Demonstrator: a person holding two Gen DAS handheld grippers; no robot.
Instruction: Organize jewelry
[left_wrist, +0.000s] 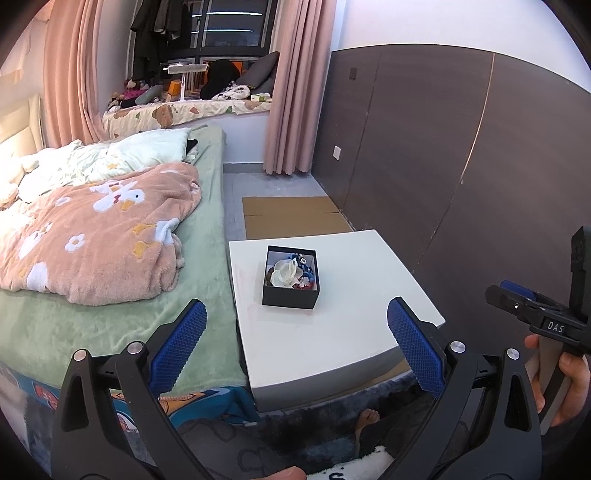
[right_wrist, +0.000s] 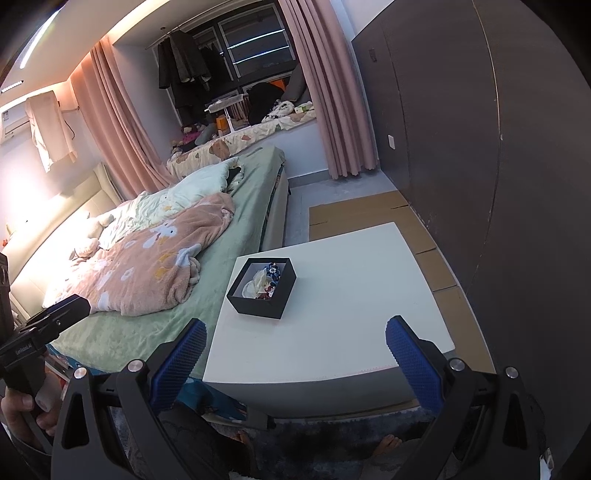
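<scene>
A small black open box (left_wrist: 290, 295) stands on a white table (left_wrist: 332, 332); it also shows in the right wrist view (right_wrist: 258, 304). Inside lies a heap of jewelry and hair pieces (left_wrist: 291, 273), white, blue and red, also seen in the right wrist view (right_wrist: 264, 282). My left gripper (left_wrist: 295, 325) is open and empty, held back from the table's near edge. My right gripper (right_wrist: 295, 343) is open and empty, also back from the near edge. The right gripper's body (left_wrist: 546, 317) shows at the right edge of the left wrist view.
A bed (left_wrist: 110, 258) with a pink flowered blanket (left_wrist: 96, 236) touches the table's left side. A dark panelled wall (left_wrist: 443, 147) runs along the right. Flat cardboard (left_wrist: 291, 214) lies on the floor behind the table. A bare foot (left_wrist: 365, 421) rests on the dark rug below.
</scene>
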